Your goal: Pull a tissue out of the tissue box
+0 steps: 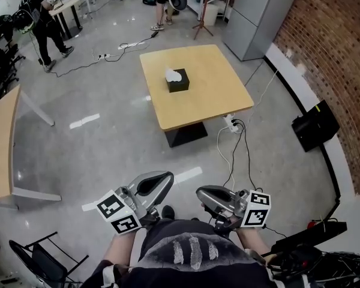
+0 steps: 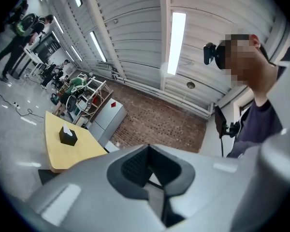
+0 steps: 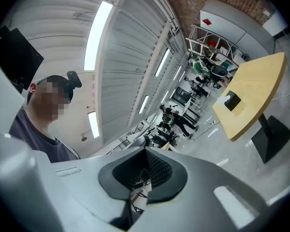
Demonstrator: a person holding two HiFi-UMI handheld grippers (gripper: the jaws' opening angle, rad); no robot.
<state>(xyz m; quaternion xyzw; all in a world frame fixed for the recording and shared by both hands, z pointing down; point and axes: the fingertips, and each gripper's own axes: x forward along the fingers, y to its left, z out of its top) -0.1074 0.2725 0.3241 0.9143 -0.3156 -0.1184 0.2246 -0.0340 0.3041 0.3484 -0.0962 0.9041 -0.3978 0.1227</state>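
Pale wood tabletop [image 1: 211,98] stands well ahead of both pairs of jaws, across a stretch of bare grey floor [image 1: 108,143]. Neither pair is anywhere near its edge. On it, toward the far side, sits the black tissue box [image 1: 179,83]. It lies straight out in front, roughly between the lines along which the two grippers point. In the left gripper view it shows up and to the left of the jaws, in the right gripper view up and to the right.

The box looks close to cube-shaped, so no long axis can be told. A white tissue [image 1: 173,74] stands up out of its top, clear of anything else.

The left gripper [image 1: 161,180] and the right gripper [image 1: 205,194] are held close to the person's body, each with its jaws together on nothing. Both are about equally far from the box. The tissue looks slightly nearer the left gripper's line, so either could go for it once the gap is closed.
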